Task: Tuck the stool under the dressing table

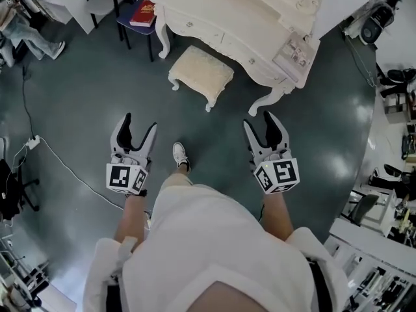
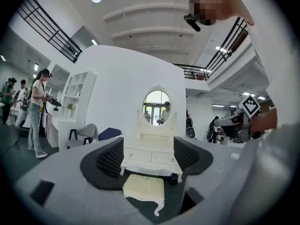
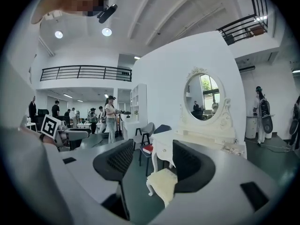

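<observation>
Both sets of jaws are wide open with nothing in them. My left hand-held gripper [image 1: 140, 122] and right hand-held gripper [image 1: 259, 119] are well short of the cream stool [image 1: 201, 74], which stands on the floor just in front of the dressing table [image 1: 247, 18]. It looks light-ish, with soft padding over a stiff frame, so I'd pinch the seat rail on both sides.

Dressing table [image 1: 234, 18]: far part running off the head view's top edge. Stool [image 3: 161, 182]: right side hiding behind a jaw of the right gripper [image 3: 152, 156]. Red book [image 1: 143, 13]: cover print reading too small.
</observation>
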Demonstrator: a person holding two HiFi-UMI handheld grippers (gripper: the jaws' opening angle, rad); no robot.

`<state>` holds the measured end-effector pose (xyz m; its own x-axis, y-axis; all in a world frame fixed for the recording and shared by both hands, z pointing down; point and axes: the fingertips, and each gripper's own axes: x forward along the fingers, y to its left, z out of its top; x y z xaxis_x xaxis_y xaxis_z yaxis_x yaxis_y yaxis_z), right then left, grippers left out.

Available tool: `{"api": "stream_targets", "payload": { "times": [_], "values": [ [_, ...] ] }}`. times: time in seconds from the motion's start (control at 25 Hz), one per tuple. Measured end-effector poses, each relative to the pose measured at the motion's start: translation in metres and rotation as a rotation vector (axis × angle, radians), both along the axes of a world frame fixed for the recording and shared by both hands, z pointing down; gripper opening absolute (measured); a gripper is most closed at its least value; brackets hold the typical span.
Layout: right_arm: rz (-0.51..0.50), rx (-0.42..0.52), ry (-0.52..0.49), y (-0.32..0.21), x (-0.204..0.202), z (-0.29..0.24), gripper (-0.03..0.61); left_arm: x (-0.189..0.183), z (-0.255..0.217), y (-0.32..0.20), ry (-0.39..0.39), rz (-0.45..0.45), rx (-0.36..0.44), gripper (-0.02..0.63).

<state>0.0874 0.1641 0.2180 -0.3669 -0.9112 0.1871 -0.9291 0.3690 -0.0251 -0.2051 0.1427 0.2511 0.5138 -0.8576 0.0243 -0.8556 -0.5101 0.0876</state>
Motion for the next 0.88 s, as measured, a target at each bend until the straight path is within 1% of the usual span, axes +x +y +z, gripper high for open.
{"api": "stream_targets", "payload": {
  "times": [0.16, 0.28, 0.36, 0.64, 0.76, 0.88],
  "values": [
    [0.025, -0.014, -0.011, -0.067, -0.023, -0.005, 0.25, -0.023, -0.008, -0.066, -0.001, 0.019, -0.009, 0.331],
    [0.038, -0.032, -0.015, -0.095, -0.037, -0.002, 0.25, -0.032, -0.004, -0.099, 0.012, 0.04, -0.036, 0.33],
    [0.049, -0.04, -0.011, -0.108, -0.039, 0.0, 0.25, -0.029, 0.002, -0.117, 0.016, 0.071, -0.048, 0.33],
    [0.111, -0.053, -0.003, -0.143, -0.012, 0.004, 0.25, 0.011, 0.009, -0.163, 0.022, 0.162, -0.065, 0.327],
    [0.103, -0.062, -0.008, -0.168, 0.004, 0.008, 0.25, 0.033, 0.011, -0.183, 0.015, 0.165, -0.075, 0.327],
    [0.071, -0.069, -0.015, -0.2, 0.018, 0.016, 0.25, 0.051, 0.01, -0.205, 0.002, 0.146, -0.075, 0.327]
  ]
}}
